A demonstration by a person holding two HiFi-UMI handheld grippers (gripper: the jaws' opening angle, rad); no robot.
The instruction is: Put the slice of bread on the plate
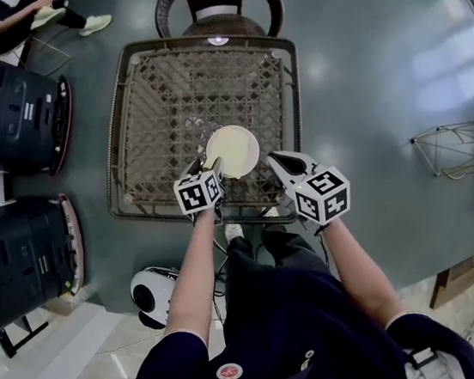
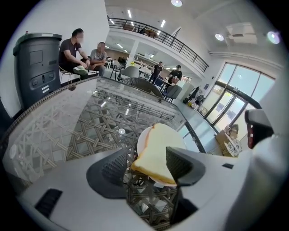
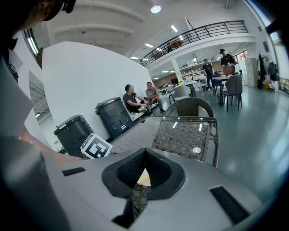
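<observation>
A pale slice of bread point(image 1: 230, 150) lies on the round white plate point(image 1: 253, 143) near the front edge of the table. In the left gripper view the bread point(image 2: 156, 151) rests tilted on the plate point(image 2: 142, 136), its near crust edge between my jaws. My left gripper point(image 2: 148, 164) stands open wide, and the left pad is clear of the bread. In the head view the left gripper point(image 1: 204, 167) is at the plate's left rim. My right gripper point(image 1: 279, 163) is just right of the plate, shut with nothing in it; its jaw tips meet in the right gripper view point(image 3: 144, 155).
The table point(image 1: 166, 107) has a glass top over wicker weave. A wicker chair point(image 1: 216, 1) stands at its far side. Two dark bins point(image 1: 10, 110) stand left of the table, and a white round device point(image 1: 154, 292) sits on the floor by my feet. People sit beyond the bins.
</observation>
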